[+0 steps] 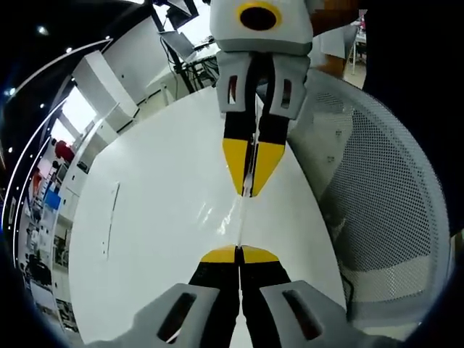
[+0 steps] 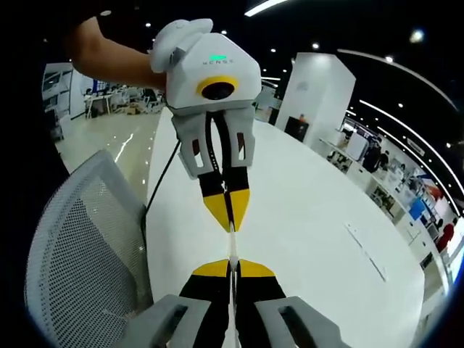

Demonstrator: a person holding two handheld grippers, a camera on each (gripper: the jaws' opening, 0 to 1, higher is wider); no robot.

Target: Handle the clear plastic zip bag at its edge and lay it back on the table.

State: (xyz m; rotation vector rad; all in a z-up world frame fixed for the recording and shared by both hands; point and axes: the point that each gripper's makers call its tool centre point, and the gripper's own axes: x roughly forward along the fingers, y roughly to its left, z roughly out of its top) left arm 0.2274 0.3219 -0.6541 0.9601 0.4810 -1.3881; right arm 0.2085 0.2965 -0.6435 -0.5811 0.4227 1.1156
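The clear plastic zip bag (image 1: 243, 217) hangs edge-on above the white table (image 1: 159, 217), stretched as a thin see-through strip between the two grippers. My left gripper (image 1: 239, 251) rises from the bottom of the left gripper view, its yellow tips shut on one edge of the bag. Facing it from the top, my right gripper (image 1: 251, 185) is shut on the opposite edge. In the right gripper view the right gripper (image 2: 233, 265) pinches the bag (image 2: 232, 243) from below, and the left gripper (image 2: 230, 217) pinches it from above.
A grey mesh chair (image 1: 384, 210) stands close against the table's edge, also seen as a chair back (image 2: 80, 246). A narrow slot (image 2: 366, 250) runs across the tabletop (image 2: 312, 217). A black cable (image 2: 163, 174) trails off the table. A person's forearm (image 2: 109, 54) holds the left gripper.
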